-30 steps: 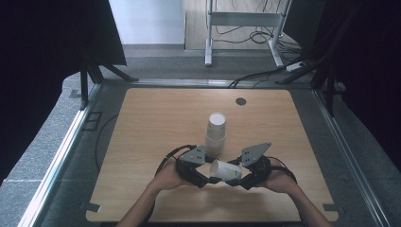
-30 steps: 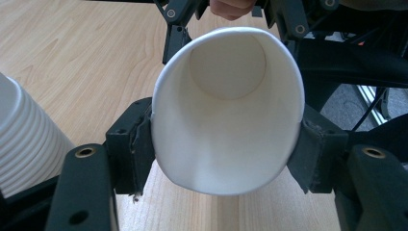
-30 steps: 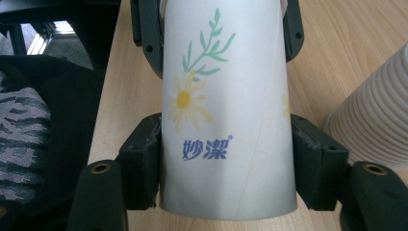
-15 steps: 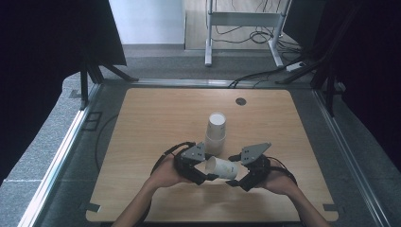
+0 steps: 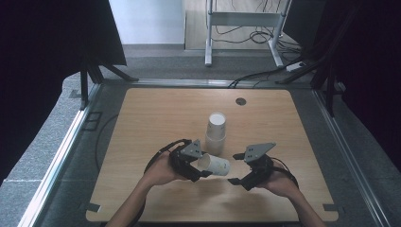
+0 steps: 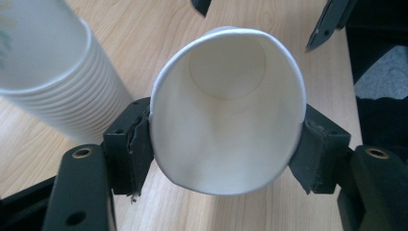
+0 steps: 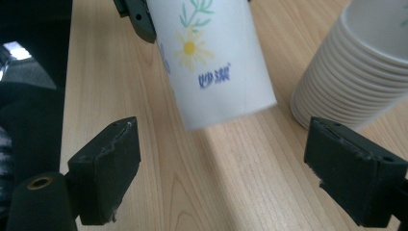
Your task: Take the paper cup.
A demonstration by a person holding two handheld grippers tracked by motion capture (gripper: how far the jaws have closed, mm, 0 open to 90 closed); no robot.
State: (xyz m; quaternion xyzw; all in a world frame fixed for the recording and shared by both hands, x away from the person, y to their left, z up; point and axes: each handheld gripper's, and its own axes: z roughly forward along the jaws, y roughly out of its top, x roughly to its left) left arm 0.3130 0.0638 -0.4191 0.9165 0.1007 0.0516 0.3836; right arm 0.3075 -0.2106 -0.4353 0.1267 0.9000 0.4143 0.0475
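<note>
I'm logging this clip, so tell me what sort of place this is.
Probably a lab or recording room: a bare wooden table ringed by dark curtains, cables trailing on the floor, and a stack of paper cups.

Blue Chinese characters — too blurred to read (beneath a daisy print) — on the paper cup (image 7: 211,57).

Matt white paper cup (image 6: 226,120), pale smooth wood-grain table (image 5: 156,118), matt black jaws.

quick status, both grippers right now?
Left gripper: closed on a single paper cup, squeezing its rim oval.
Right gripper: open, holding nothing; jaws apart, facing the cup's base.
</note>
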